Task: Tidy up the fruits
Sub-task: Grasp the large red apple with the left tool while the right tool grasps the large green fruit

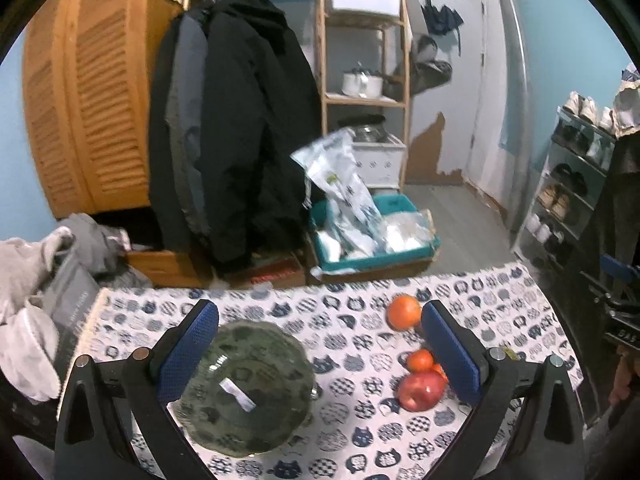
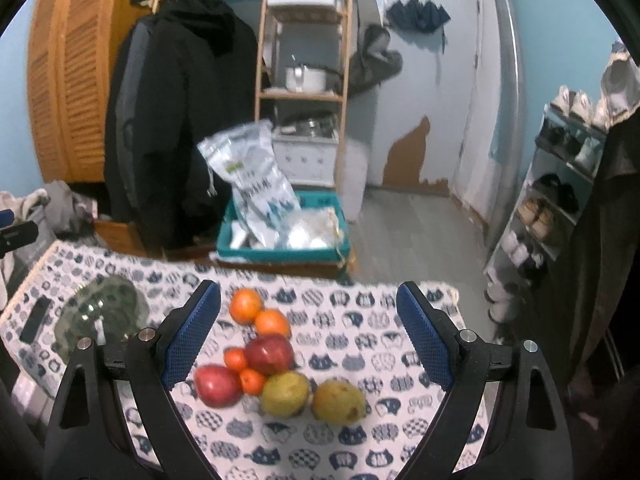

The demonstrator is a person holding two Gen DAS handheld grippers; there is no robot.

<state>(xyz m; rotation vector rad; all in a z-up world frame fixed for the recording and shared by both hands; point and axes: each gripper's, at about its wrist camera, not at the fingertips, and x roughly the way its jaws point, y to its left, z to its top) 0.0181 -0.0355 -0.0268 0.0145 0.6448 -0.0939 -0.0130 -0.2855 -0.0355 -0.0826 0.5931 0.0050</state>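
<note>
Your left gripper (image 1: 318,344) has its fingers spread wide, holding nothing; the green glass bowl (image 1: 244,388) sits on the worktop (image 1: 352,440) just inside its left finger, and whether the two touch cannot be told. Your right gripper (image 2: 308,336) is likewise spread wide and empty above the fruit. Nearest you in the right wrist view lie two yellow-green pears (image 2: 338,400) side by side, with a red apple (image 2: 216,385) to their left. Behind them, two small tangerines (image 2: 252,381) press against a second red apple (image 2: 269,355). Further back sit two oranges (image 2: 245,305), touching each other. The bowl lies well apart from the fruit, towards the worktop's left end, with a dark remote-like object (image 2: 36,319) beside it. Beyond the worktop's far edge stand a teal bin (image 2: 280,246) of plastic bags, a hanging black coat (image 2: 180,120) and a wooden shelf (image 2: 304,96).
</note>
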